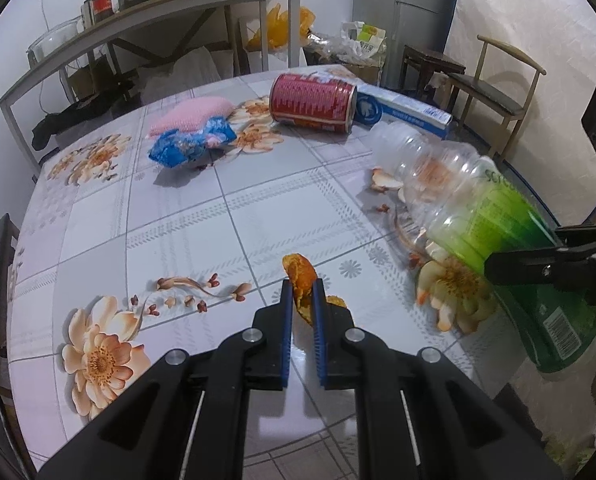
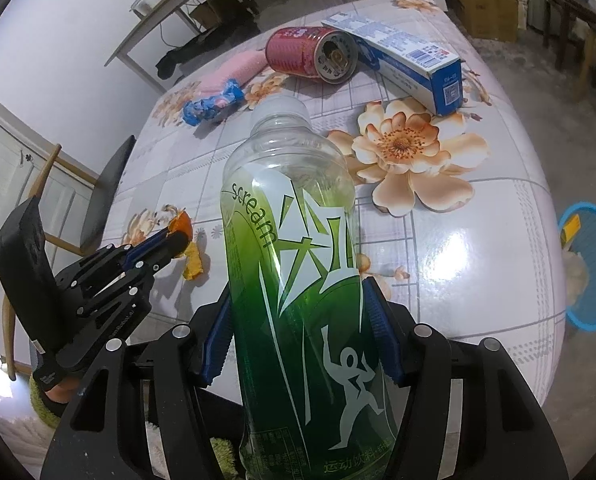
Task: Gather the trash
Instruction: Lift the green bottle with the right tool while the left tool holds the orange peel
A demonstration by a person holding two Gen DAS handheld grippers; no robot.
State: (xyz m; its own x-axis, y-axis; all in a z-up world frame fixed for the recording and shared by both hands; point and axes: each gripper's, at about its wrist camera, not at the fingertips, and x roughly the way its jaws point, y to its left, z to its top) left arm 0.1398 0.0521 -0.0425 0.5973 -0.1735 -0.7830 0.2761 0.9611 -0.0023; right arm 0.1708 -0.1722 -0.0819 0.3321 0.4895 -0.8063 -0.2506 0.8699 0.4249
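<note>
My left gripper is shut on an orange peel at the near part of the flowered table; it also shows in the right wrist view with the peel. My right gripper is shut on an empty green-labelled plastic bottle, held above the table; the bottle shows in the left wrist view. On the far side lie a red can, a blue and white box, a blue wrapper and a pink sponge.
A blue basket stands on the floor right of the table. Peel bits lie under the bottle. A shelf with jars is behind the table, chairs at the right and left.
</note>
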